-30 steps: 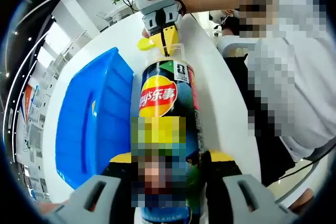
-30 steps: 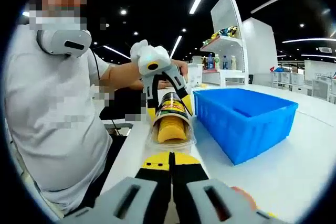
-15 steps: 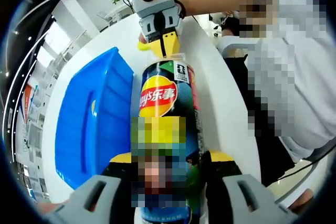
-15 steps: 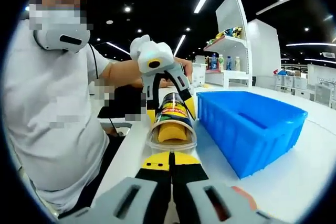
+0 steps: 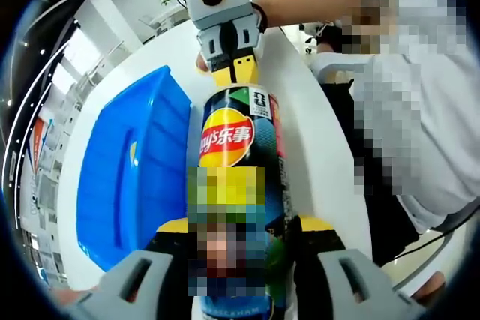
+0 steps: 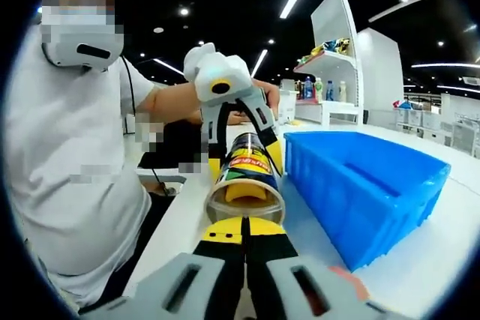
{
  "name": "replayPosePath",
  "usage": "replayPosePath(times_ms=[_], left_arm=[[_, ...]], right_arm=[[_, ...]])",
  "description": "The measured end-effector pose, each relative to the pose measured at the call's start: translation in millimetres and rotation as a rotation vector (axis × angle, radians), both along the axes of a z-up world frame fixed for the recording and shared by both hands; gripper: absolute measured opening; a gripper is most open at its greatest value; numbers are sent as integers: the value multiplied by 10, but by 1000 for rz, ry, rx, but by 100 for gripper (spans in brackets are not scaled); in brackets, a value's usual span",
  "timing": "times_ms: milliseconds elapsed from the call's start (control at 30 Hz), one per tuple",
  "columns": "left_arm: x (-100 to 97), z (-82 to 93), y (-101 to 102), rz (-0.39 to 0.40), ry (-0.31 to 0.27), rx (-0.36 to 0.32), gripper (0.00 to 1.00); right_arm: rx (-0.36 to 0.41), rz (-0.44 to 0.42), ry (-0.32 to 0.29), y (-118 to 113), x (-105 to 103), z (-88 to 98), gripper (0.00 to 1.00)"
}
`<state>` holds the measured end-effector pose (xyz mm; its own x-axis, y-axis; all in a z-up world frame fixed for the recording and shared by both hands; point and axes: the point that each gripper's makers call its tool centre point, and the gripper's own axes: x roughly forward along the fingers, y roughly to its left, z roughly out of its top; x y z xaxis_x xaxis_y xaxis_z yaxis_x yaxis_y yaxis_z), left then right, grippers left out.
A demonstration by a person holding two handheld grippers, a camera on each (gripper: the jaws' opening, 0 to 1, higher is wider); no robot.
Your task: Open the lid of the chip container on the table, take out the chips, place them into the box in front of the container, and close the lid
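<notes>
Left gripper view looks along the chip can [image 5: 236,177], which lies on its side on the white worktop [image 5: 307,118]. The left claw [image 5: 236,234] grips the can's near part, one jaw on each side, closed on it. At the far end of the can the right claw [image 5: 234,71] meets the mouth with its yellow tips together.

From the right gripper view, the right claw [image 6: 244,239] has its jaws pressed flat together, and I cannot tell if something thin is pinched between them. Just beyond them is the open mouth of the can, with yellow chips [image 6: 245,189] inside. No lid is plainly visible on it.

The can is probably light, stiff cardboard with a smooth wrapper, so it may roll or slip; holding the middle of the body seems best. The chips are fragile and should be pulled gently.

The blue box [image 6: 360,181] stands just beside the can, along its length, near the worktop's edge. Its wall must be cleared. Behind, a person in a white shirt [image 6: 75,155] sits close.
</notes>
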<state>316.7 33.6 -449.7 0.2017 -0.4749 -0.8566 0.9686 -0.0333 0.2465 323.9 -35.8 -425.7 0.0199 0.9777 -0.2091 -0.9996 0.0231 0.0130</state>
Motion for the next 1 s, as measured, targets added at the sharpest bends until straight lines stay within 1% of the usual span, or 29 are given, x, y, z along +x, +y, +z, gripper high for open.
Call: replayPosePath(times_ms=[33, 67, 100, 133, 167, 200, 433, 533, 700, 767, 800, 1000], left_arm=[[-2, 9, -26, -1, 2, -20, 51], [-32, 12, -84, -8, 18, -49, 51], [-14, -2, -56, -3, 11, -23, 51], [-16, -11, -30, -3, 12, -7, 51], [-14, -22, -6, -6, -4, 24, 51], [-23, -30, -12, -8, -10, 29, 51], [-11, -34, -1, -7, -2, 17, 51], [-10, -33, 1, -5, -2, 15, 51], [-15, -28, -9, -13, -3, 14, 52], [-32, -30, -3, -22, -5, 28, 52], [-41, -31, 10, -47, -19, 52, 52], [-49, -28, 20, -67, -17, 67, 52]], right_arm=[[30, -9, 12, 42, 7, 36, 1], [50, 12, 26, 111, -32, 77, 1], [-27, 31, -22, 107, -37, -25, 1], [-28, 28, -30, 124, -34, -18, 1], [-15, 25, -8, 118, -26, 18, 1], [-12, 25, -6, 110, -29, 11, 1], [-13, 20, 10, 107, -56, -3, 1], [-9, 10, 28, 105, -61, -8, 1], [-40, -8, 44, 80, -85, -54, 1], [-47, -10, 44, 45, -100, -65, 1], [-50, -12, 44, 30, -101, -65, 1], [-31, -36, 43, -39, -137, 12, 2]])
